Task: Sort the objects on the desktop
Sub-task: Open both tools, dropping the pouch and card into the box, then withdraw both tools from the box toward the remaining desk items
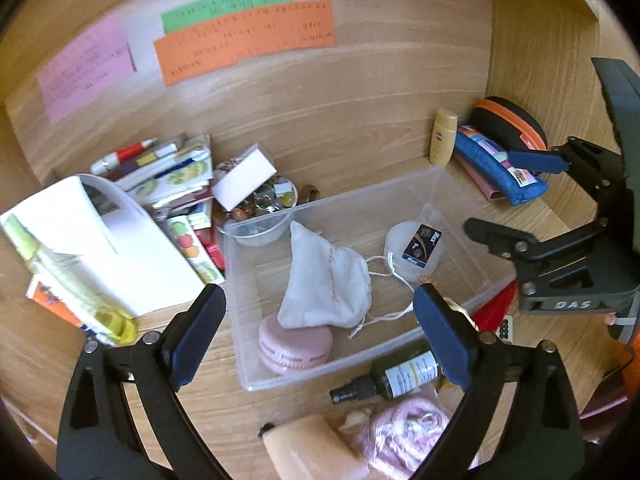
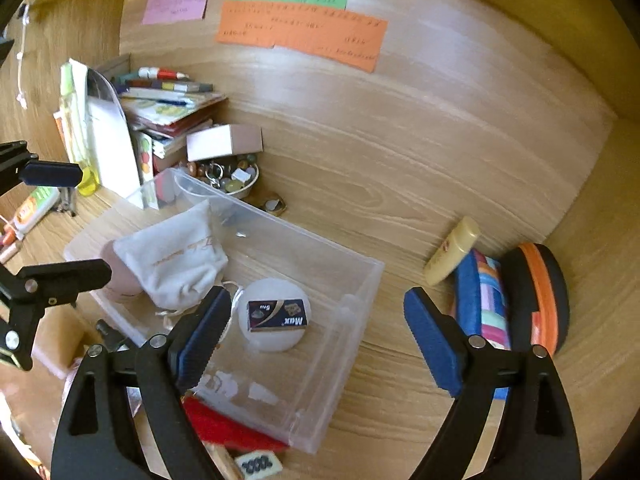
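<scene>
bare desk [image 2: 420, 184] lies open between the clear bin [image 2: 360, 280] and the back wall. the paper pile [image 2: 168, 108] and bead bowl [image 2: 236, 184] crowd the bin's left; the blue pouch [image 2: 476, 300] and round case [image 2: 540, 300] block the right corner.

both fisheye views look steeply down along their own fingers at the wooden counter [image 1: 360, 128], from close above. the left view faces it from the left, the right from the right; both share the clear bin [image 1: 256, 364] [image 2: 360, 312] and back wall notes [image 1: 244, 40] [image 2: 300, 28].
</scene>
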### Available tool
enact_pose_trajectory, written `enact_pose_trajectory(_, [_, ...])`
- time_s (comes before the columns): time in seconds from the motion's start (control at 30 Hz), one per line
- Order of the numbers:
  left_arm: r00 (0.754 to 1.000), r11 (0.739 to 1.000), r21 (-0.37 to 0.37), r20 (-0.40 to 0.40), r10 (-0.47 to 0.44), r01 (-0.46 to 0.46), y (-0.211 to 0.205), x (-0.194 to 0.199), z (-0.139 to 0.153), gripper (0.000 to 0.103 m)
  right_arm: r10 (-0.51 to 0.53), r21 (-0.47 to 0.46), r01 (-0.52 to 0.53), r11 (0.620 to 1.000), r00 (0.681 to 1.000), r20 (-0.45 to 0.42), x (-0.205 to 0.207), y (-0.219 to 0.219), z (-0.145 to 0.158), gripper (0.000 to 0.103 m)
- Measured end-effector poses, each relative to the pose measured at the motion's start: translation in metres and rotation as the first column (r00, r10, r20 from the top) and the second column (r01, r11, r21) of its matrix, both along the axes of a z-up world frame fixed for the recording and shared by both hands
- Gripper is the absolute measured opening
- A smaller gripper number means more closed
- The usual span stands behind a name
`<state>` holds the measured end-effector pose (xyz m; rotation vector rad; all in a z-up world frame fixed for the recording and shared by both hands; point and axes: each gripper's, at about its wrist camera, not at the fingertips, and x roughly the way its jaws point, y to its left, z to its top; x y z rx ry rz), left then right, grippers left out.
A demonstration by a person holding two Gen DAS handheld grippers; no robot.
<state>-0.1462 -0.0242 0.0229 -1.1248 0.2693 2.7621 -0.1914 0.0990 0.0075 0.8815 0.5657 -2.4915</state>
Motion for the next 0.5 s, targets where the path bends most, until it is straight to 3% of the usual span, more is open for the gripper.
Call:
enact_pose_trajectory(0.17, [0.998,1.000,-0.017,-0.051,0.024,-0.025,0.000,0.024,0.007,0.099,-0.004,-0.040,0.002,0.999,0.999,-0.036,0.028,0.014,0.013,0.093])
enact_pose_trajectory(0.5, [0.992,0.996,-0.008,-0.097,0.084,-0.085,-0.013,0.078,0.006,0.100,0.000,-0.095,-0.006,0.995,0.998,-0.065,0.073,0.038,0.023,0.094])
